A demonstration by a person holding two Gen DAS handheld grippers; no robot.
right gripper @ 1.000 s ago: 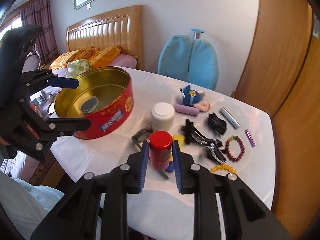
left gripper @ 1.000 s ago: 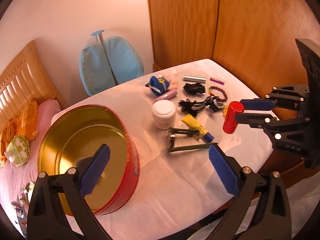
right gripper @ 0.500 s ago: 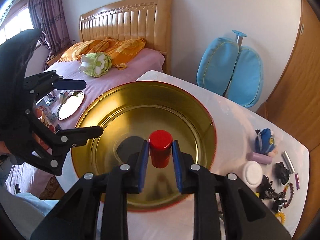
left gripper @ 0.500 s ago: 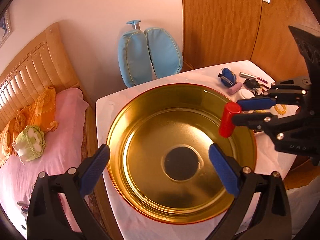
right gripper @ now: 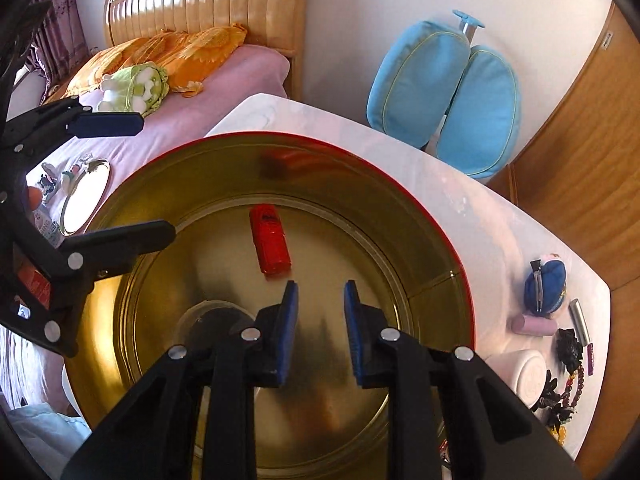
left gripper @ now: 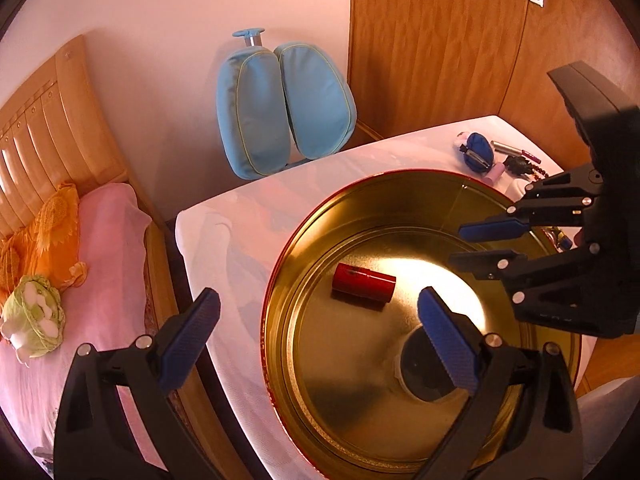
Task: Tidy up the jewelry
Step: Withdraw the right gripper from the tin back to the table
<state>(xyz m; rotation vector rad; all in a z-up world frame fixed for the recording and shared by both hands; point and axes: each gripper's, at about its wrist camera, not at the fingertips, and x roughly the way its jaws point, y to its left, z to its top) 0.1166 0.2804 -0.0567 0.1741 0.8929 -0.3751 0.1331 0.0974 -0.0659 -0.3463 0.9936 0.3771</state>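
Red tube (right gripper: 270, 240) beyond right claw (right gripper: 318, 304) (parted)

The red tube (right gripper: 270, 240) lies on its side in the tin (right gripper: 436, 232), just beyond the right gripper (right gripper: 318, 334), whose empty jaws stand parted above the tin's floor.

A bed (right gripper: 192, 92) with a tan headboard (right gripper: 208, 4) stands against a pale wall (left gripper: 160, 12). A blue chair (left gripper: 284, 104) sits beside wooden doors (left gripper: 436, 40); purple curtains (right gripper: 56, 32) hang behind.
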